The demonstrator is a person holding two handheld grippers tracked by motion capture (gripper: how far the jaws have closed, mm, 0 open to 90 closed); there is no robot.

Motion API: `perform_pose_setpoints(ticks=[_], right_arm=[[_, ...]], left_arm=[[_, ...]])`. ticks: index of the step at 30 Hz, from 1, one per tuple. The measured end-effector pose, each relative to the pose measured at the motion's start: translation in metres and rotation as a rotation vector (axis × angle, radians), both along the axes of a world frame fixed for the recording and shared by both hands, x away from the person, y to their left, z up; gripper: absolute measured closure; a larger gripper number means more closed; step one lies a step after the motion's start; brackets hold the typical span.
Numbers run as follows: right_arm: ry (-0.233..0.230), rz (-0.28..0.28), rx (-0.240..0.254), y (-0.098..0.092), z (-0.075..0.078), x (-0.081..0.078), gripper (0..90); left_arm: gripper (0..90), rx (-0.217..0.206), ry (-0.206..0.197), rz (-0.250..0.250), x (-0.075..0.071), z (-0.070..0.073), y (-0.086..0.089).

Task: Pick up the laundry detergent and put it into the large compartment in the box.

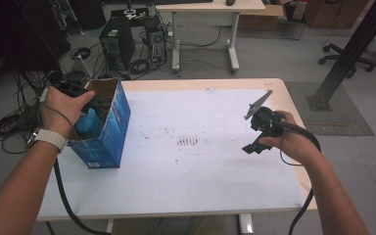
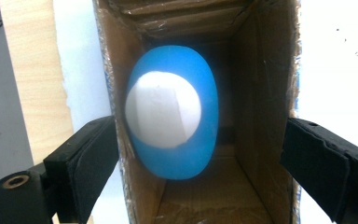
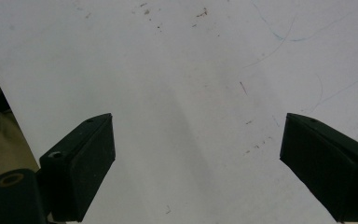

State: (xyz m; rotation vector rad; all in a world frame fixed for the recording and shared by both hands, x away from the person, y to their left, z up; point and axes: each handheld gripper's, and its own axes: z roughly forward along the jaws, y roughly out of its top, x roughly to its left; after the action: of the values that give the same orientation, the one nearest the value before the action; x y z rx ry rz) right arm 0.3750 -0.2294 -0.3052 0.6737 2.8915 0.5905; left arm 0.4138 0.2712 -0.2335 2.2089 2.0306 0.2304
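An open-topped blue cardboard box [image 1: 108,132] stands at the table's left side. Inside it lies a blue egg-shaped object [image 2: 170,112] with a white patch, which peeks out in the high view too [image 1: 87,123]. My left gripper [image 2: 198,144] is held at the box's open end, open, with one jaw outside each side wall and nothing between them but the box. In the high view the left gripper [image 1: 94,103] sits at the box's near-left rim. Over the right part of the white table, my right gripper [image 3: 196,144] stands open and holds nothing; the high view shows it [image 1: 252,146] pointing down.
A white sheet [image 1: 200,166] with small brown marks at its middle covers the table. On the floor beyond are a computer tower [image 1: 117,44], tangled cables, a second desk [image 1: 210,7] and an office chair base. A black post [image 1: 352,49] rises at the right.
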Motion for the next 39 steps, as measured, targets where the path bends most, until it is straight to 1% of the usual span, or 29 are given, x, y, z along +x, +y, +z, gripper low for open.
perform_pose_setpoints(ticks=[5, 8, 10, 11, 12, 13, 16, 19, 21, 25, 27, 28, 31, 34, 37, 39], right_arm=[[-0.003, 0.0, 0.004, -0.001, 0.001, -0.001, 10.3], [-0.005, 0.0, 0.004, 0.0, 0.001, -0.002, 10.3], [-0.005, 0.001, 0.003, 0.0, 0.001, -0.002, 10.3], [-0.005, 0.0, 0.002, 0.0, 0.002, -0.002, 10.3], [-0.006, 0.001, 0.003, 0.0, 0.002, -0.002, 10.3], [-0.007, 0.001, 0.005, 0.001, 0.002, -0.002, 10.3], [-0.009, 0.004, 0.006, 0.002, 0.003, -0.002, 10.3], [-0.01, 0.003, 0.006, 0.002, 0.003, -0.002, 10.3], [-0.012, 0.002, 0.007, 0.001, 0.004, -0.002, 10.3], [-0.013, 0.0, 0.006, 0.0, 0.004, -0.003, 10.3], [-0.013, -0.001, 0.006, 0.0, 0.005, -0.003, 10.3], [-0.015, 0.001, 0.007, 0.0, 0.005, -0.003, 10.3], [-0.015, 0.002, 0.006, 0.001, 0.005, -0.003, 10.3], [-0.016, 0.002, 0.007, 0.002, 0.006, -0.003, 10.3], [-0.016, 0.005, 0.006, 0.003, 0.006, -0.003, 10.3], [-0.017, 0.001, 0.008, 0.003, 0.007, -0.003, 10.3]], left_arm=[[11.4, 0.001, -0.004, -0.009, -0.003, 0.01, -0.002], [11.4, 0.006, -0.018, -0.017, -0.005, 0.017, -0.004], [11.2, -0.001, -0.027, -0.022, -0.006, 0.022, -0.005], [10.8, -0.005, -0.026, -0.024, -0.006, 0.025, -0.006], [10.2, -0.002, -0.023, -0.021, -0.006, 0.027, -0.007], [9.4, 0.0, -0.028, -0.02, -0.007, 0.029, -0.008], [9.4, -0.006, -0.034, -0.026, -0.007, 0.034, -0.01], [9.4, -0.012, -0.043, -0.025, -0.008, 0.038, -0.011], [9.3, -0.005, -0.051, -0.025, -0.009, 0.041, -0.011], [8.7, -0.005, -0.073, -0.028, -0.011, 0.049, -0.012], [8.6, -0.019, -0.08, -0.042, -0.012, 0.053, -0.013], [8.6, -0.018, -0.082, -0.054, -0.013, 0.056, -0.015], [8.5, 0.007, -0.099, -0.09, -0.015, 0.062, -0.02], [8.5, -0.005, -0.114, -0.116, -0.017, 0.067, -0.025], [8.5, -0.01, -0.128, -0.132, -0.019, 0.07, -0.029], [8.5, -0.012, -0.135, -0.152, -0.02, 0.074, -0.032]])
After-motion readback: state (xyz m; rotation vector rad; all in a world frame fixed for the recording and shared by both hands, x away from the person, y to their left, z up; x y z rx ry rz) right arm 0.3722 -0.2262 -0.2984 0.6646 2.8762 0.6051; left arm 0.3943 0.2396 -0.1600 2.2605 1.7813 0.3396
